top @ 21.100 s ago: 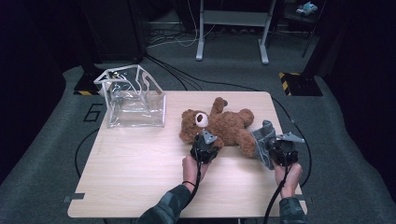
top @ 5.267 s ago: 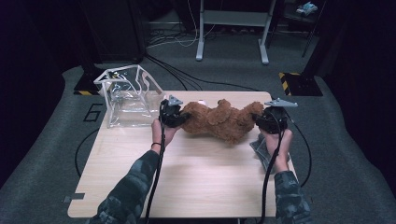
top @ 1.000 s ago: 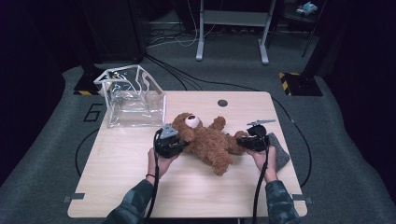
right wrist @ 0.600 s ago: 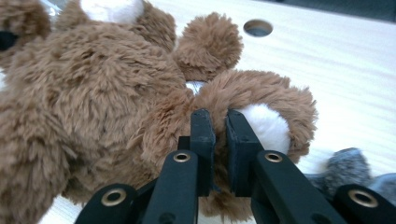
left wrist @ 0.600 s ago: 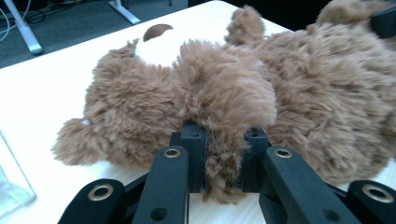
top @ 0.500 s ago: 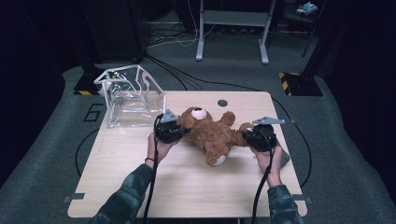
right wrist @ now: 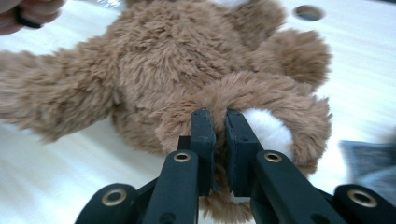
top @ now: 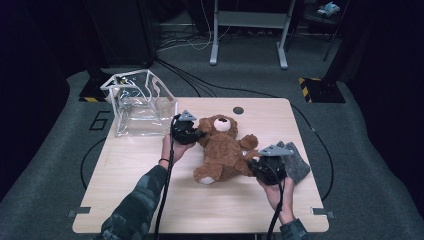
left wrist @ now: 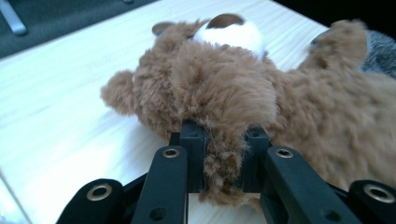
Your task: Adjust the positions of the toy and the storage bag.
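High view: bear (top: 223,150) lies on the table (top: 150,200), long axis running diagonally from the left gripper (top: 186,131) by its head to the right gripper (top: 267,167) at its lower end; clear box (top: 137,102) just left, grey cloth (top: 296,162) at right.
Left gripper view: jaws clamped on a bear arm (left wrist: 224,154).
Right gripper view: jaws pinched nearly together on a leg (right wrist: 243,107).

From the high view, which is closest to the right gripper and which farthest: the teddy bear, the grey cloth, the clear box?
From the right gripper:
1. Teddy bear, clamped in its jaws.
2. Grey cloth, just beside it at the table's right edge.
3. Clear box, at the far left corner.
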